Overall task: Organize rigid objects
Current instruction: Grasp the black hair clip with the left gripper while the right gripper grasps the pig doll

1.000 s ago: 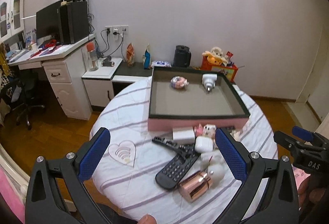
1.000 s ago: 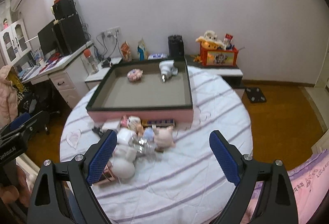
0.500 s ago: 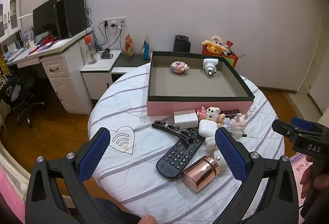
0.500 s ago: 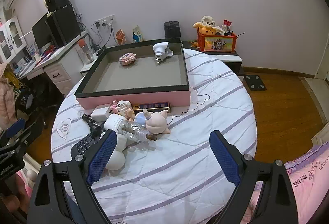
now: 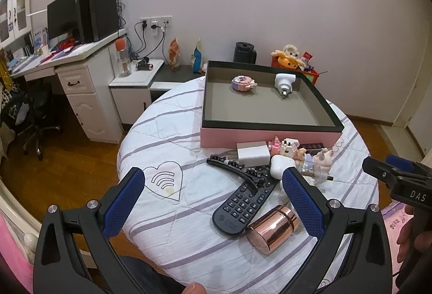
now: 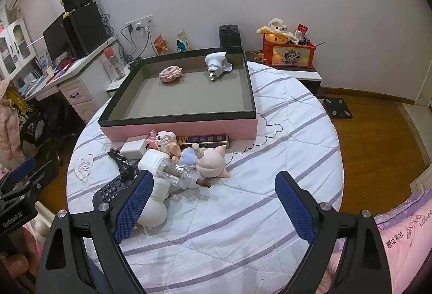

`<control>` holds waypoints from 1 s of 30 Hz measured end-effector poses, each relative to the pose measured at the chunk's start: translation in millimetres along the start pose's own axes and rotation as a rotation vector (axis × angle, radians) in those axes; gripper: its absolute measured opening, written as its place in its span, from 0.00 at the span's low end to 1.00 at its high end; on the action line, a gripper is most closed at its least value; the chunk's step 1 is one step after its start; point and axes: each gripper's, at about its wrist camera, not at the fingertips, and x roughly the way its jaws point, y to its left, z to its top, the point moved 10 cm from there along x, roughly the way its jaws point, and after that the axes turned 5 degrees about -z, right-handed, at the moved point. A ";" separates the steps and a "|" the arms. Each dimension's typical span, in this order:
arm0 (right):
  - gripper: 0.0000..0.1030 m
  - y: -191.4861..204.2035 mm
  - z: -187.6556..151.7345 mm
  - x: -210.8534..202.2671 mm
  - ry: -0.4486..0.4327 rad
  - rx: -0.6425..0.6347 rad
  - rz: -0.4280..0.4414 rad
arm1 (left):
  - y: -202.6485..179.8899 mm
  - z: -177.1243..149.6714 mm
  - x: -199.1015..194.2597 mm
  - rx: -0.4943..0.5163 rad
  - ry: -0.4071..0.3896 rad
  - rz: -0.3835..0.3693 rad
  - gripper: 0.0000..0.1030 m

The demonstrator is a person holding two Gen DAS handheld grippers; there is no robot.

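Hidden and cut-off parts

We see the remote control (image 6: 108,190) only partly behind the left blue finger (image 6: 133,206); the white egg-shaped object (image 5: 283,183) is mostly covered.

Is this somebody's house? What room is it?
Probably a bedroom or study at home. There is a white desk with a computer monitor, a crate of stuffed toys by the wall, and a round table under a quilted striped cover.
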 end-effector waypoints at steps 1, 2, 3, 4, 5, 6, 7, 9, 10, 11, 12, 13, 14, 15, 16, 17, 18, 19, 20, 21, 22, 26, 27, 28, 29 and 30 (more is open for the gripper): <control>0.90 0.5 -0.4 -0.3 0.000 0.000 0.002 | 0.3 -0.2 0.1 0.000 0.001 0.000 1.00; 0.90 0.8 -0.4 -0.2 0.002 0.000 0.003 | 0.7 0.2 -0.2 0.000 0.001 0.000 1.00; 0.90 1.3 -0.7 0.1 0.003 -0.001 0.002 | 0.7 0.2 0.0 0.000 0.002 0.000 1.00; 0.90 1.6 -0.9 0.2 0.003 -0.003 0.002 | 0.8 -0.2 0.5 -0.001 0.004 0.000 1.00; 0.90 1.9 -1.2 0.4 0.004 -0.003 0.003 | 1.0 -0.6 1.6 -0.001 0.007 0.001 1.00; 0.90 2.0 -1.4 0.6 0.005 -0.003 0.003 | 1.3 -1.8 3.5 -0.002 0.013 0.003 1.00; 0.90 2.1 -1.7 1.1 0.007 -0.004 0.003 | 1.9 -2.9 5.5 -0.002 0.019 0.005 1.00; 0.90 1.7 -2.9 3.7 0.013 -0.003 0.002 | 2.9 -6.0 11.3 -0.003 0.034 0.007 1.00; 0.90 1.3 -3.8 6.3 0.020 -0.001 0.002 | 3.5 -8.0 16.0 -0.006 0.046 0.008 1.00; 0.90 0.7 -4.9 8.9 0.026 0.000 0.002 | 3.8 -10.1 22.0 -0.009 0.062 0.009 1.00; 0.90 0.4 -6.4 12.1 0.034 0.001 0.000 | 3.8 -12.1 27.5 -0.009 0.075 0.009 1.00; 0.90 -0.1 -7.8 16.7 0.045 0.003 0.001 | 3.9 -13.5 32.4 -0.011 0.086 0.010 1.00; 0.90 -0.7 -8.7 20.0 0.052 0.005 0.002 | 3.1 -15.0 39.3 -0.013 0.101 0.010 1.00; 0.90 -1.3 -9.6 23.6 0.058 0.007 0.002 | 2.1 -15.9 44.3 -0.013 0.109 0.008 1.00; 0.90 -2.0 -10.5 28.5 0.068 0.010 0.002 | 1.2 -16.5 48.8 -0.013 0.116 0.005 1.00; 0.90 -2.0 -11.6 31.5 0.072 0.011 0.003 | -0.1 -17.3 55.6 -0.012 0.128 0.005 1.00; 0.90 -2.4 -11.9 35.9 0.080 0.013 0.004 | -0.6 -18.7 59.8 -0.010 0.137 0.006 1.00; 0.90 -2.8 -12.4 41.3 0.089 0.017 0.005 | -1.3 -19.0 64.5 -0.010 0.145 0.005 1.00; 0.90 -3.1 -12.6 47.0 0.099 0.021 0.006 | -2.0 -19.4 69.8 -0.012 0.153 0.003 1.00; 0.90 -2.3 -12.6 50.5 0.104 0.023 0.007 | -2.7 -20.0 76.2 -0.015 0.165 0.000 1.00; 0.90 -2.2 -12.4 56.1 0.112 0.026 0.010 | -3.2 -20.7 81.0 -0.016 0.173 -0.001 1.00; 0.90 -1.4 -9.7 74.2 0.131 0.041 0.019 | -3.8 -23.9 100.6 -0.026 0.211 -0.001 1.00; 0.90 -1.2 -8.4 79.6 0.136 0.048 0.022 | -3.7 -25.4 106.5 -0.030 0.224 0.000 1.00; 0.90 -0.9 -7.4 83.1 0.140 0.052 0.028 | -3.3 -26.5 111.0 -0.033 0.233 0.001 1.00; 0.90 -0.8 -6.3 87.4 0.144 0.058 0.033 | -3.1 -28.0 114.9 -0.037 0.241 0.000 1.00; 0.90 -0.7 -5.7 90.4 0.145 0.062 0.035 | -2.8 -30.1 119.7 -0.042 0.252 -0.001 1.00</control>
